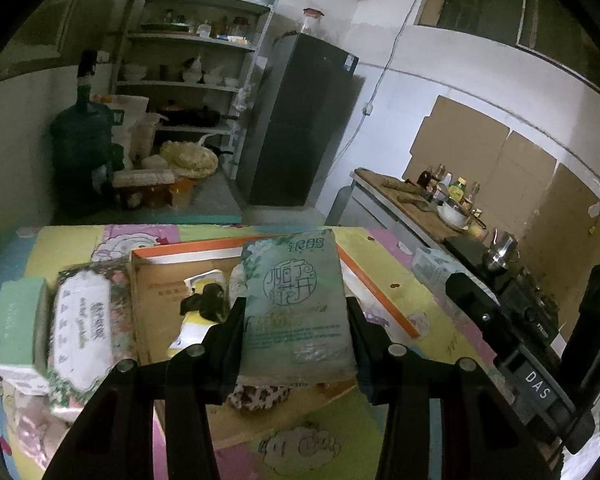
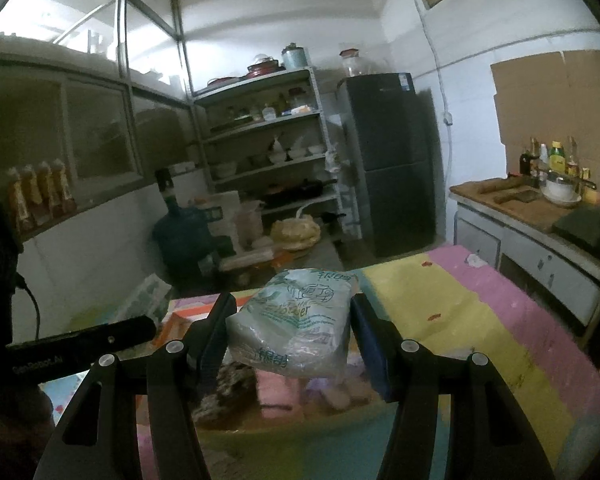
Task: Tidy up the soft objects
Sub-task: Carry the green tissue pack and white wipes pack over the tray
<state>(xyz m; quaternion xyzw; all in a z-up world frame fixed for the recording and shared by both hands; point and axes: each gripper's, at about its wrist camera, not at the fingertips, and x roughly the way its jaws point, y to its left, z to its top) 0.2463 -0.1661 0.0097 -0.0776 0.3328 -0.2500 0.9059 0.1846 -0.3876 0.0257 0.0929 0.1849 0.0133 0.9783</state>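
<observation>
In our left tool point(image 1: 296, 316) we grip a green tissue pack point(image 1: 296, 308), its 2 fingers point(image 1: 228, 332) pressed against the pack's sides, and we hold it lifted above an open cardboard box point(image 1: 160, 292) with an orange rim that sits on the bench point(image 1: 440, 332), which is covered by a pastel patchwork cloth. Inside the box we see a dark soft item point(image 1: 206, 300) and a yellow-and-white packet point(image 1: 204, 280); a patterned fabric piece point(image 1: 260, 396) shows just below the held pack. Just beside the box on its left lies a floral wet-wipe pack point(image 1: 84, 332), and a pale green carton point(image 1: 18, 320) stands beside that. In our right tool point(image 2: 292, 328) we hold a second tissue pack point(image 2: 292, 324), crinkled in clear plastic with green print, clamped between both fingers point(image 2: 216, 332) and raised over the bench point(image 2: 480, 320). Another tissue pack point(image 2: 148, 300) lies near the far left edge of the bench. Behind the bench we see a metal shelf point(image 2: 268, 152), a dark fridge point(image 2: 396, 160) and a water jug point(image 2: 184, 236).
</observation>
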